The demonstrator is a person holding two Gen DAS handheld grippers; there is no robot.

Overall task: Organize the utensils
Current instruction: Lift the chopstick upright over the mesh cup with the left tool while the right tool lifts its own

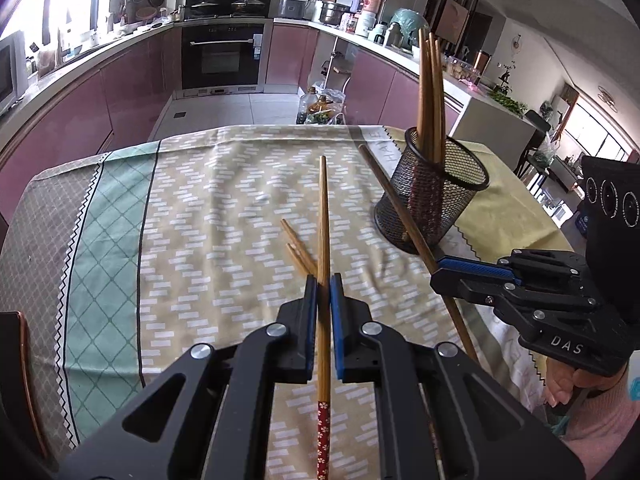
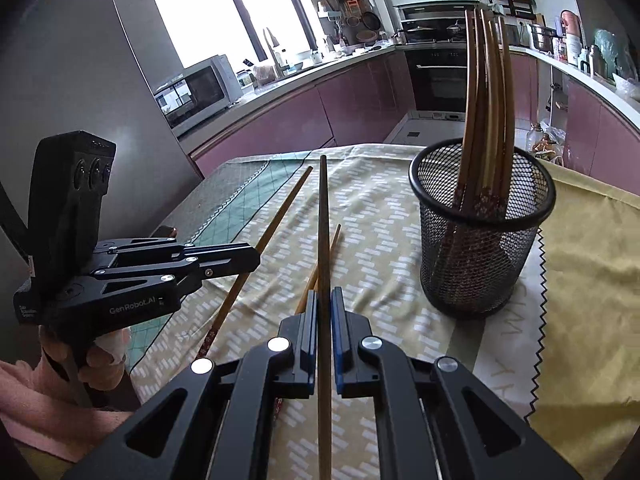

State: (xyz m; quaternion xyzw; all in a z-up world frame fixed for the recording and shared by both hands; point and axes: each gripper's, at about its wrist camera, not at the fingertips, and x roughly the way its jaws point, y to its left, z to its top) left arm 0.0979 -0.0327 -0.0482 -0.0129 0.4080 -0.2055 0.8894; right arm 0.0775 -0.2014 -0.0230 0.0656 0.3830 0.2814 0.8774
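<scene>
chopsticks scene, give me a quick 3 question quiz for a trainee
1. True or false: each gripper is shut on one chopstick.
2. Where do the stored chopsticks stand? A) black mesh cup B) glass jar C) drawer
3. How many loose chopsticks lie on the tablecloth between the grippers?

Key
1. True: left gripper clamps the light chopstick; right gripper clamps the dark chopstick.
2. A
3. Two

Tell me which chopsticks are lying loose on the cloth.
The pale pair crossing beneath the left gripper's chopstick; the others stand in the mesh holder or are gripped.
</scene>
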